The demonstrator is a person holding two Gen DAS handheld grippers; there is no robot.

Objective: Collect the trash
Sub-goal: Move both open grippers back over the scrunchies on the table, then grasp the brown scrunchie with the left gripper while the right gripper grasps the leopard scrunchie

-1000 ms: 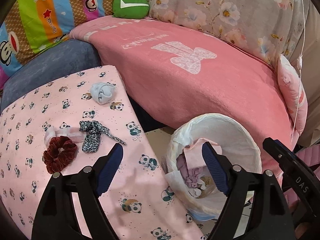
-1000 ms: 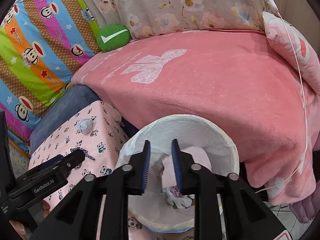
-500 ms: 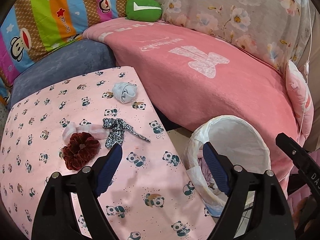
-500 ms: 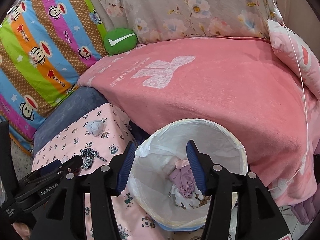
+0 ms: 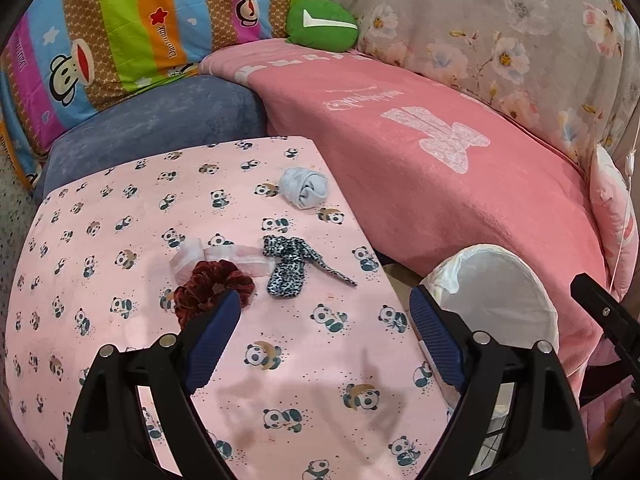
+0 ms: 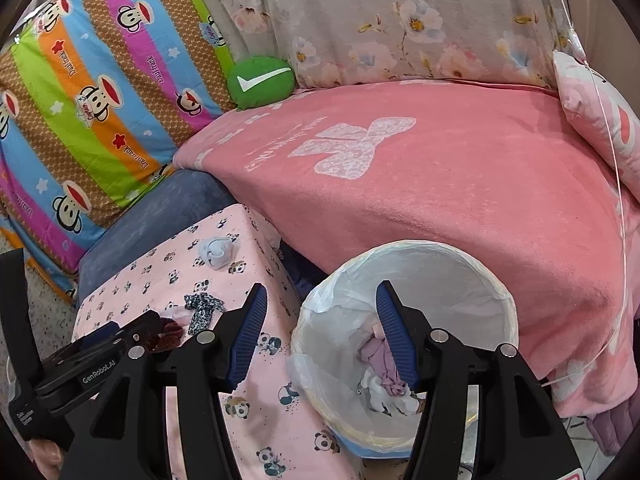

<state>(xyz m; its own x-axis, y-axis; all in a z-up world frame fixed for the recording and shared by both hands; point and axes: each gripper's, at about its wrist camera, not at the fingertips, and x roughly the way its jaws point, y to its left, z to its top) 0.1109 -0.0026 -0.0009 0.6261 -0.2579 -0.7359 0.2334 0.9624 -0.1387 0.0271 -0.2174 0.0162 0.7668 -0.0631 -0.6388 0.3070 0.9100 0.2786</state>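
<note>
Trash bin (image 6: 404,344), white-lined, stands on the floor just beside the corner of the panda-print table (image 5: 280,400), w/ the pink blanket (image 6: 440,200) hanging over the sofa edge right behind its far rim; crumpled cloth and tissue scraps (image 6: 386,376) lie at its bottom. Right gripper (image 6: 320,336) hangs above the bin's near-left rim, jaws apart and opening, nothing between the pads; one pad over the table edge, the other over the bin mouth. Left gripper (image 5: 324,340) is over the table, jaws wide and opening, pads empty; bare cloth lies between them, and its right pad overlaps the bin's lip in the left wrist view. Items left on the table: dark-red scrunchie (image 5: 212,292) just beside the left pad, lying on a pale pink strip (image 5: 216,258); leopard-print tie (image 5: 292,268) touching the strip's right end; light-blue balled cloth (image 5: 304,190) near the far right edge, close to the blanket, well apart from the other three. Near half of the tabletop is open; a narrow gap of floor shows btwn table corner and bin. Blue cushion (image 5: 160,128) borders the table's far edge; striped monkey-print quilt (image 5: 100,32), green cushion (image 5: 322,22) and floral cover (image 5: 500,20) farther back.
</note>
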